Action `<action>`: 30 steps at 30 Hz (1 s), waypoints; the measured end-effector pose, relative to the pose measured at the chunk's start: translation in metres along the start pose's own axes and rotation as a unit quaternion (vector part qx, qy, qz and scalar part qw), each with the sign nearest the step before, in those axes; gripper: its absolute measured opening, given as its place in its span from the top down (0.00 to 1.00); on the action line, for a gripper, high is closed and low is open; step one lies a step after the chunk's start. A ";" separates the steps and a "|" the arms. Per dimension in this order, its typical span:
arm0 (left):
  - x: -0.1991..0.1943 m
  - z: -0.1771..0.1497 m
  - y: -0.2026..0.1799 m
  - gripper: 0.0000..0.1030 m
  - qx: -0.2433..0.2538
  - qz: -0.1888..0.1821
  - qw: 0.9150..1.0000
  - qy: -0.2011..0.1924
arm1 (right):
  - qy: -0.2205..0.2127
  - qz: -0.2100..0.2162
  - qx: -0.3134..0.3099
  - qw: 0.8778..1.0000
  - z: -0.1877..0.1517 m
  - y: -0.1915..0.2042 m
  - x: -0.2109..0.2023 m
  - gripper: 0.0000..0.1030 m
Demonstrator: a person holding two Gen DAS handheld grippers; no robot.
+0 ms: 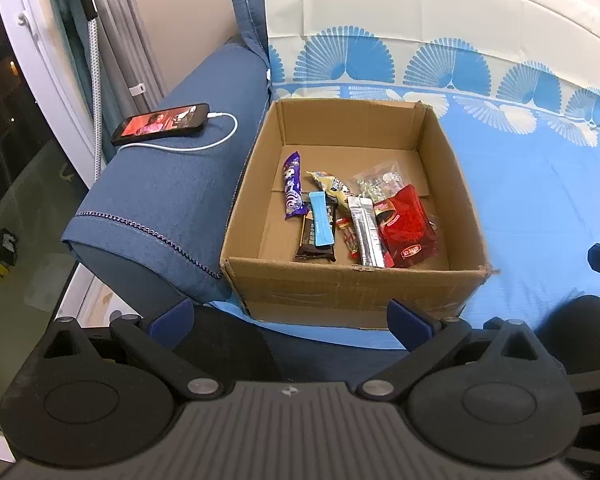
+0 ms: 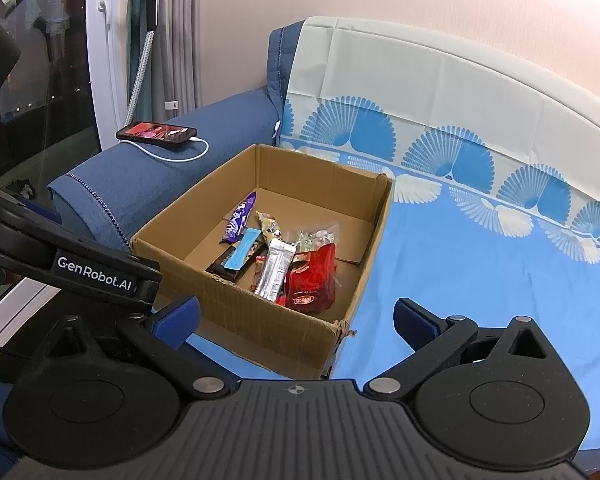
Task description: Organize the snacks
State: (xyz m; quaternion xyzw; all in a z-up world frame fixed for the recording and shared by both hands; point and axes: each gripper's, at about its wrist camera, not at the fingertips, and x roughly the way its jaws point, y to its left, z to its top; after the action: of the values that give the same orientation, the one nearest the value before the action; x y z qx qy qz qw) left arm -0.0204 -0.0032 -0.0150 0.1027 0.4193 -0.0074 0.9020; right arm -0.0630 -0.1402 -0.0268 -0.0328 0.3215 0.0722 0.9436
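An open cardboard box (image 1: 452, 184) (image 2: 236, 300) sits on the blue sheet against the sofa arm. Inside lie several snacks: a purple packet (image 1: 292, 190) (image 2: 238, 218), a light blue stick (image 1: 322, 220) (image 2: 242, 254) on a dark chocolate bar (image 1: 314, 246), a silver sachet (image 1: 366, 232) (image 2: 275, 268), a red pouch (image 1: 408, 226) (image 2: 312, 280) and a clear bag of sweets (image 1: 380, 180). My left gripper (image 1: 290, 318) is open and empty, just in front of the box's near wall. My right gripper (image 2: 296, 322) is open and empty at the box's near right corner.
A phone (image 1: 162, 124) (image 2: 156, 134) with a white charging cable lies on the blue sofa arm (image 1: 160, 208) left of the box. The blue sheet (image 1: 540, 208) (image 2: 480, 280) spreads to the right. A glass door and a clothes steamer pole stand at the left.
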 end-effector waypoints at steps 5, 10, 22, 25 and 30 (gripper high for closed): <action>0.000 -0.001 0.000 0.00 0.000 -0.004 1.000 0.002 | 0.001 0.000 0.000 1.000 0.000 0.000 0.001 0.00; 0.001 -0.002 0.001 0.00 -0.005 0.006 1.000 0.002 | 0.001 0.000 0.001 1.000 0.000 0.000 0.001 0.00; 0.002 -0.001 0.004 0.00 -0.013 0.018 1.000 0.004 | 0.001 0.000 0.000 1.000 0.000 0.000 0.001 0.00; 0.002 -0.001 0.003 0.00 -0.013 0.017 1.000 0.003 | 0.001 0.000 0.000 1.000 0.000 0.000 0.001 0.00; 0.001 -0.001 0.002 0.00 -0.010 0.016 1.000 0.000 | 0.003 0.001 0.001 1.000 -0.001 -0.001 0.002 0.00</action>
State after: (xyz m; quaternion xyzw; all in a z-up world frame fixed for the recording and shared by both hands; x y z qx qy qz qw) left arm -0.0208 -0.0006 -0.0160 0.0998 0.4178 0.0111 0.9030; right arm -0.0620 -0.1411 -0.0288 -0.0319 0.3242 0.0724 0.9427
